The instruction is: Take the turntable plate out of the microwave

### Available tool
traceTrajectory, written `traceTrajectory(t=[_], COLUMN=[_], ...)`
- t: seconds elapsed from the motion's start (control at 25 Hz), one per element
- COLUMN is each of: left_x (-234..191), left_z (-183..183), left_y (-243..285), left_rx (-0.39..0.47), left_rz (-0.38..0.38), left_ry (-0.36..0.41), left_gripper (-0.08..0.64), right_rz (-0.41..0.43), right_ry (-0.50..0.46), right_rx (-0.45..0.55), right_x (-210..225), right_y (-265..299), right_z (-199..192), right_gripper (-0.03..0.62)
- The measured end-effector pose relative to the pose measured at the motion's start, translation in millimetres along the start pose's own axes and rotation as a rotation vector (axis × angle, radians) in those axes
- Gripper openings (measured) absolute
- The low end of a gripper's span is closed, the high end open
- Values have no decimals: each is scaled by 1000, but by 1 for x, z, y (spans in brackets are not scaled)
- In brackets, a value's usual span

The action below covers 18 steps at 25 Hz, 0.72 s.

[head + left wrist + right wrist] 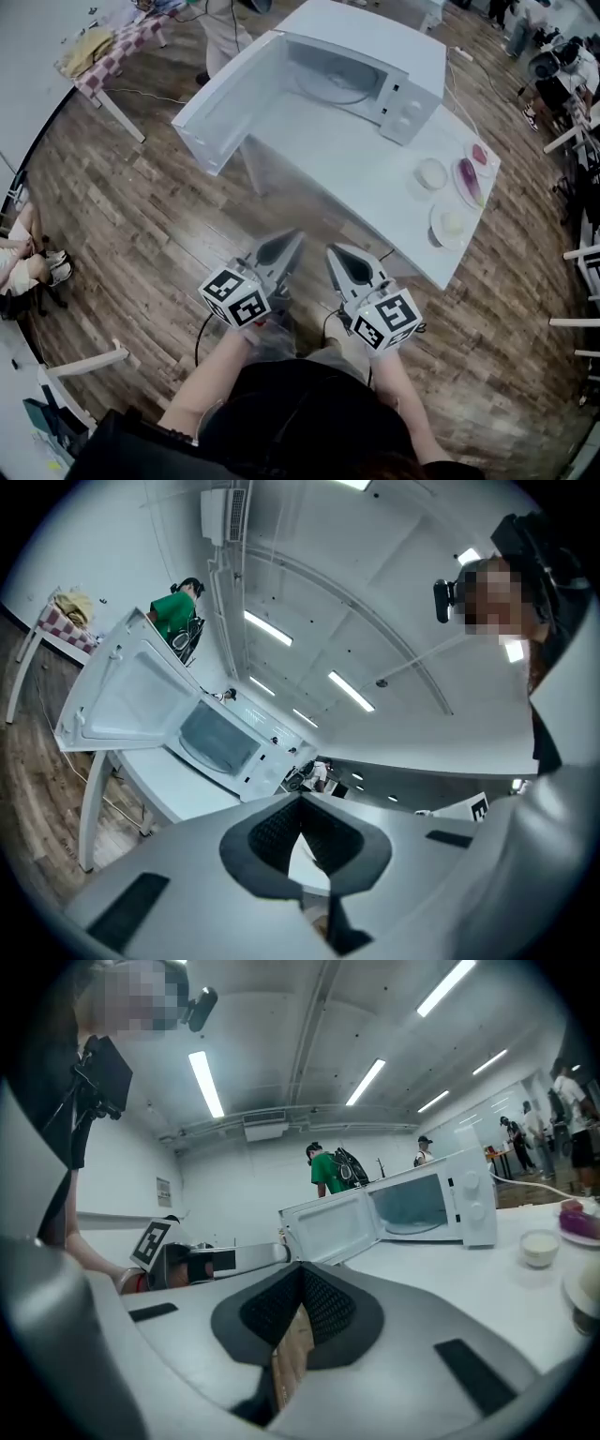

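Observation:
A white microwave [375,66] stands on the white table [356,178] with its door [225,108] swung wide open to the left. Inside lies the round glass turntable plate [335,86]. Both grippers hover side by side in front of the table's near edge, well short of the microwave. My left gripper [292,236] is shut with nothing in it. My right gripper [334,251] is shut and empty too. In the left gripper view the microwave [220,738] and its door [131,691] show at left. In the right gripper view the microwave [431,1206] stands ahead at right.
On the table's right end stand a small white bowl [431,173], a plate with pink food [468,181], another dish [482,156] and a white plate [451,225]. A checkered-cloth table [117,52] stands far left. People stand beyond; wooden floor lies around.

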<state>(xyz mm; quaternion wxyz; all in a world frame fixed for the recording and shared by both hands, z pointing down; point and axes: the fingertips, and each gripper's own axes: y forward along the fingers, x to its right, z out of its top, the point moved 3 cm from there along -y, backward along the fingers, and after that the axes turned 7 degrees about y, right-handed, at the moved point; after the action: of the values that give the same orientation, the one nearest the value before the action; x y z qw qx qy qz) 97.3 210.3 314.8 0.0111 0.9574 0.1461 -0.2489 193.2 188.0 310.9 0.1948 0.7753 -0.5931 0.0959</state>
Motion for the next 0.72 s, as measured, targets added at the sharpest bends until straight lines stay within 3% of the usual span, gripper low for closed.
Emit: traceTrajectory(t=[0.4, 0.72], left_x=[-77, -98], left_z=[16, 18], left_y=[8, 28], left_rx=[-83, -98], left_rz=[-95, -139], left_ry=[-55, -60], left_gripper=[11, 11], right_rz=[-160, -228], right_ry=[50, 93], right_rx=[13, 24], right_x=[12, 25], right_y=[72, 82], right_z=[-2, 1], right_gripper=[20, 20])
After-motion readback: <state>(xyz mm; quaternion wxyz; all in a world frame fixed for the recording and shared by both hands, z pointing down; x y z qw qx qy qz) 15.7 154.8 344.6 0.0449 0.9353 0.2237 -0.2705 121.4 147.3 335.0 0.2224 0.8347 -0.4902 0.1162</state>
